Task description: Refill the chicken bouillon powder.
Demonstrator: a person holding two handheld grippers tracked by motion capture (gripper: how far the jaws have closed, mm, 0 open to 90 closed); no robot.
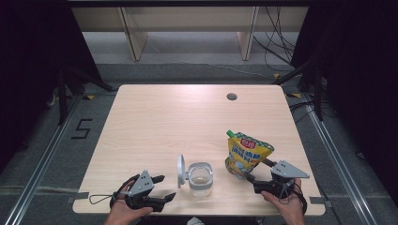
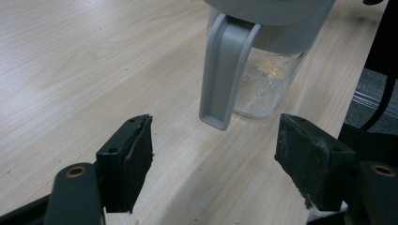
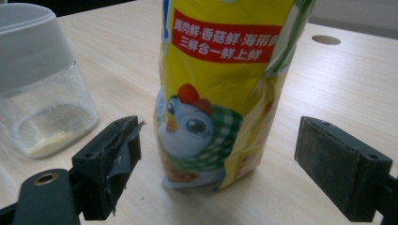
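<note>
Your right claw [image 1: 252, 180] gapes wide, holding nothing; the yellow seasoning pouch [image 1: 246, 154] stands upright between its jaws, untouched, at 5 o'clock on the bench [image 1: 155, 117]. Your left claw [image 1: 166, 187] is open and empty too, at 7 o'clock, facing the clear jar [image 1: 200, 178], whose grey lid [image 1: 180, 169] is flipped open toward 9 o'clock. The jar sits just beside the pouch.

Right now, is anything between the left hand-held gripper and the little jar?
No. In the left gripper view, just bare table lies between the open left hand-held gripper and the jar.
</note>
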